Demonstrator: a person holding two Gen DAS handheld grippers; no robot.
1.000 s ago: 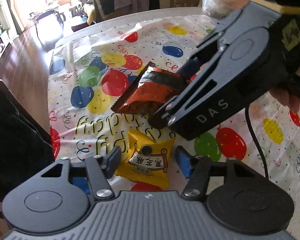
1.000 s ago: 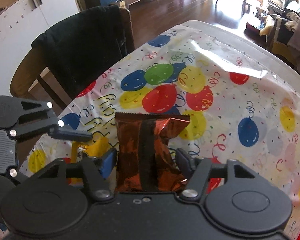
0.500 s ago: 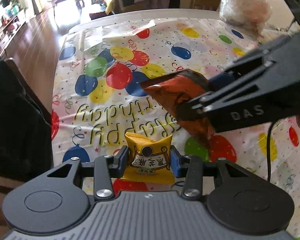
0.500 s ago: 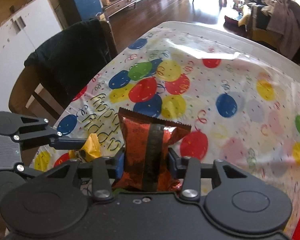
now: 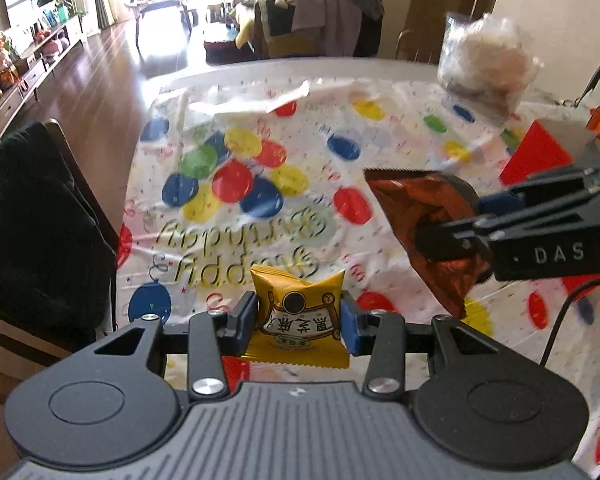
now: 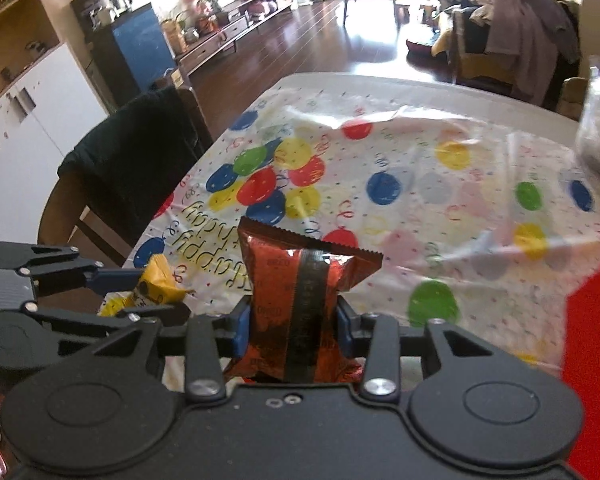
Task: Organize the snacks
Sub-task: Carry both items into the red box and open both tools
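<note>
So a second ago the yellow snack packet [image 5: 298, 316] was lying flat on the worktop [image 5: 380, 70] and my left tongs [image 5: 299, 320] were wide open around it; now they're clamped on its sides and it's up off the balloon tablecloth [image 5: 236, 208]. Same deal on the right: my right tongs [image 6: 294, 326] have the orange-red foil packet [image 6: 300, 300] squeezed between the blue pads [image 6: 242, 328], lifted, and it's shifted over to the right side of the left camera's view. Loads of open cloth ahead. The far worktop edge is bare white, a clear bag [image 5: 486, 68] sits by the far right corner, and a chair with a black jacket [image 5: 32, 216] is at the left edge. The yellow one has a white banner label; the orange one has a dark seam and zigzag ends.
</note>
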